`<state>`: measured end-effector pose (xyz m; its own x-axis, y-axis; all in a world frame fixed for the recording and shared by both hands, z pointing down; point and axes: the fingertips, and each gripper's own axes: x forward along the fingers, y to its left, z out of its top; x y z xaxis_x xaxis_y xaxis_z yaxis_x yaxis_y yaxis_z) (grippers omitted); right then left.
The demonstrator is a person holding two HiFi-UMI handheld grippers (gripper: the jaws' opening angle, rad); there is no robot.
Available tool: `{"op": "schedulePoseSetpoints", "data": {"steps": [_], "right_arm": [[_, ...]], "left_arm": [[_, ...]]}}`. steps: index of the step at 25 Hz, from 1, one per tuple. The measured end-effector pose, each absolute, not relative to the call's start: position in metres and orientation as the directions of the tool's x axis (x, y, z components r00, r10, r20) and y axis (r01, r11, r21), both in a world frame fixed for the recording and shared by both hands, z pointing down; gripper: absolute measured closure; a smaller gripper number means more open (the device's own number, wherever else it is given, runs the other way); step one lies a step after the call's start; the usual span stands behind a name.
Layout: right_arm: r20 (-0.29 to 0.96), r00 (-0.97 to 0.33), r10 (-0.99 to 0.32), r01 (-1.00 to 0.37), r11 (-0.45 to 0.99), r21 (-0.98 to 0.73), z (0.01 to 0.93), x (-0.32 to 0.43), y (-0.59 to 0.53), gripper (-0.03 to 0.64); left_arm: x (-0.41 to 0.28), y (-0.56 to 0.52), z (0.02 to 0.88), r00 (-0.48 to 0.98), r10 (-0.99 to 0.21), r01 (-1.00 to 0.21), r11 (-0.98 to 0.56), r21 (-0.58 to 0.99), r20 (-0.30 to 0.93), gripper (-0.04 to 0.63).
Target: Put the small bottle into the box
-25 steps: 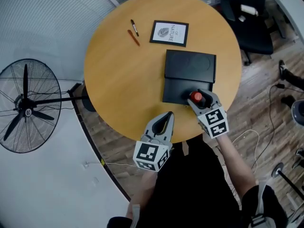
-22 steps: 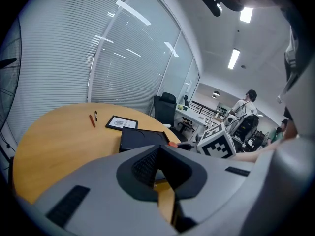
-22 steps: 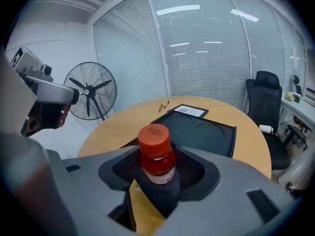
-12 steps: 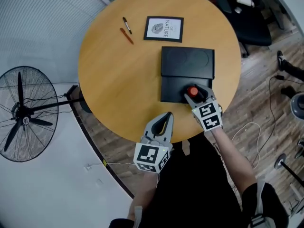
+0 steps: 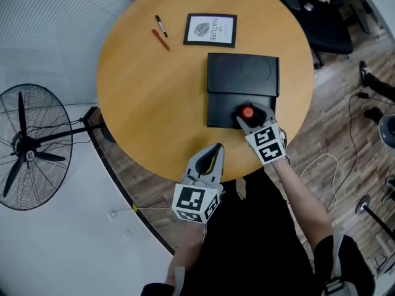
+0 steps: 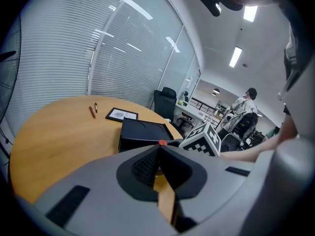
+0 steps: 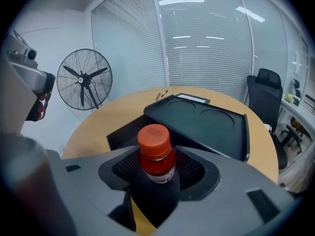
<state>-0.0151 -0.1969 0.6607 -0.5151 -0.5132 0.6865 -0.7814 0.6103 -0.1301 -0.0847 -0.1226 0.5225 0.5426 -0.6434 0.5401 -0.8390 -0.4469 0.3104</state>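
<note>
A small bottle point(image 5: 247, 112) with an orange cap and red contents stands upright between the jaws of my right gripper point(image 5: 250, 118), which is shut on it. In the right gripper view the bottle point(image 7: 156, 154) hangs over the near part of the open black box point(image 7: 122, 130), with the box's lid point(image 7: 206, 119) lying flat behind. From the head view the box point(image 5: 221, 108) sits right of the table's middle. My left gripper point(image 5: 213, 155) hovers at the table's near edge, left of the right one, shut and holding nothing point(image 6: 158, 154).
On the round wooden table point(image 5: 154, 103), a framed card point(image 5: 210, 29) and two pens point(image 5: 160, 32) lie at the far side. A standing fan point(image 5: 24, 147) is on the floor to the left. An office chair point(image 5: 318, 14) stands beyond the table's right edge.
My right gripper has carried the bottle a little farther from me, from the box's near edge to over its open part. The left gripper has stayed in place.
</note>
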Motion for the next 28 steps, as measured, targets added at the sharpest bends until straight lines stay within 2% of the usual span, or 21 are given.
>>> {"op": "schedulePoseSetpoints", "data": {"steps": [28], "right_arm": [[0.711,-0.505,-0.489,-0.755,0.649,-0.09,0.669,-0.019,-0.183,0.394]], "left_arm": [[-0.082,-0.106,0.517,0.545,-0.653,-0.838,-0.452,0.307,0.526,0.6]]}}
